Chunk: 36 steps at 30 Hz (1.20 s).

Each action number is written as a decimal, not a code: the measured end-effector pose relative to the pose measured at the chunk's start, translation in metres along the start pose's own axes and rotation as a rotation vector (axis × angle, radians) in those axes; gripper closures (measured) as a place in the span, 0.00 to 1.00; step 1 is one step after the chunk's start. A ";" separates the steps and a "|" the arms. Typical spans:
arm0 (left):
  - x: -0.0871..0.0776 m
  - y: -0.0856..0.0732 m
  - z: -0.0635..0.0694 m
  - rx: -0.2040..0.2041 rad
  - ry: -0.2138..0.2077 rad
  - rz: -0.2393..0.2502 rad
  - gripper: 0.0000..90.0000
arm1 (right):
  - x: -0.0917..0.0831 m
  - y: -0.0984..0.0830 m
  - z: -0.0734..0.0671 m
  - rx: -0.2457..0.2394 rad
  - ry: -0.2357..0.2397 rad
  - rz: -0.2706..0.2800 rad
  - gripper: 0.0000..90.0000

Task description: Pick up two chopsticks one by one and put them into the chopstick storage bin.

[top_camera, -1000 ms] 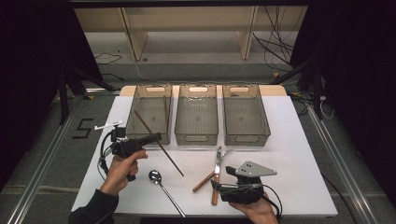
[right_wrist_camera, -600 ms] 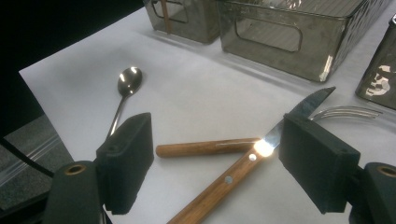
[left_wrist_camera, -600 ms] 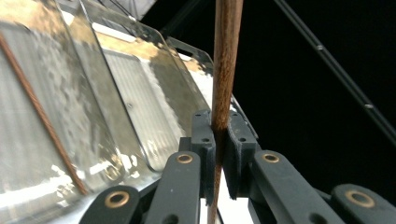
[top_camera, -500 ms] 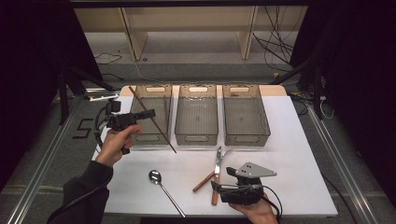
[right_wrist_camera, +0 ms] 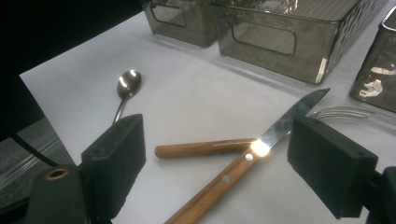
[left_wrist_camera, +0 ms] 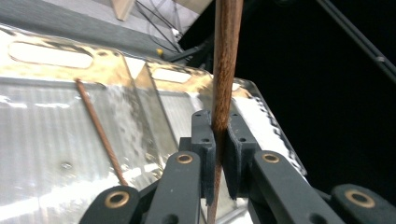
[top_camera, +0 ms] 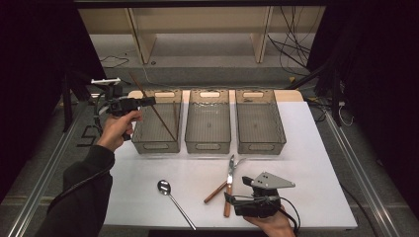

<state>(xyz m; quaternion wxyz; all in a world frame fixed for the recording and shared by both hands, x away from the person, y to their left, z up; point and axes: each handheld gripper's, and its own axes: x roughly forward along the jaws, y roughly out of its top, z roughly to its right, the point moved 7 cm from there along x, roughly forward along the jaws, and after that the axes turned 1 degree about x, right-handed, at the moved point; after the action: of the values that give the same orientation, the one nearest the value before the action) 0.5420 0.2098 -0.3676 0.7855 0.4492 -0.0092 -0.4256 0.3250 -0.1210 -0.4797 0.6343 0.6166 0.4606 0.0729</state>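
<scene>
Chopstick (left_wrist_camera: 223, 70) of dark wood is pinched between the closed jaws of the left gripper (top_camera: 143, 102), held above the leftmost of three clear bins (top_camera: 155, 123) at the back of the white table (top_camera: 316, 148); a second chopstick (left_wrist_camera: 99, 130) lies inside that bin. Near the table's front edge, the right gripper (right_wrist_camera: 215, 163) rests with its jaws spread wide and empty, facing a wooden-handled knife (right_wrist_camera: 243, 163) crossed over a wooden-handled fork (right_wrist_camera: 205, 149), with a metal spoon (top_camera: 173, 200) lying to their left.
</scene>
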 end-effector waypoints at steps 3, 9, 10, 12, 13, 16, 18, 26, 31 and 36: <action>0.004 0.007 -0.007 0.010 0.041 -0.002 0.93 | -0.001 0.000 0.001 -0.004 0.000 0.005 0.22; 0.012 0.015 -0.019 0.005 0.106 -0.010 0.93 | -0.002 0.000 0.001 0.001 0.000 0.008 0.21; 0.014 0.015 -0.021 0.000 0.113 -0.010 0.93 | -0.003 0.000 0.001 0.001 0.000 0.009 0.21; 0.017 0.014 -0.024 0.003 0.131 -0.022 0.93 | -0.002 -0.001 0.001 0.002 0.001 0.009 0.22; 0.018 0.014 -0.026 0.003 0.136 -0.025 0.93 | -0.002 -0.001 0.001 0.001 0.001 0.006 0.22; 0.023 0.011 -0.028 -0.005 0.139 -0.033 0.93 | -0.002 -0.002 0.001 -0.001 0.003 0.004 0.22; 0.026 0.008 -0.029 -0.001 0.145 -0.042 0.93 | -0.002 -0.002 0.001 -0.001 0.004 0.004 0.22; 0.042 -0.001 -0.029 0.012 0.161 -0.081 0.93 | -0.002 -0.002 0.001 -0.003 0.003 0.002 0.22; 0.050 -0.005 -0.030 0.009 0.164 -0.097 0.93 | -0.003 -0.002 0.001 -0.003 0.005 0.005 0.22; 0.056 -0.011 -0.031 0.011 0.174 -0.116 0.93 | -0.003 -0.002 0.001 -0.004 0.005 0.008 0.22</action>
<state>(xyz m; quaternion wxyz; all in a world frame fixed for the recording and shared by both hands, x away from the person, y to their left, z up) 0.5832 0.1911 -0.4148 0.7548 0.4886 0.0826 -0.4298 0.3232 -0.1240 -0.4800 0.6340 0.6171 0.4595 0.0779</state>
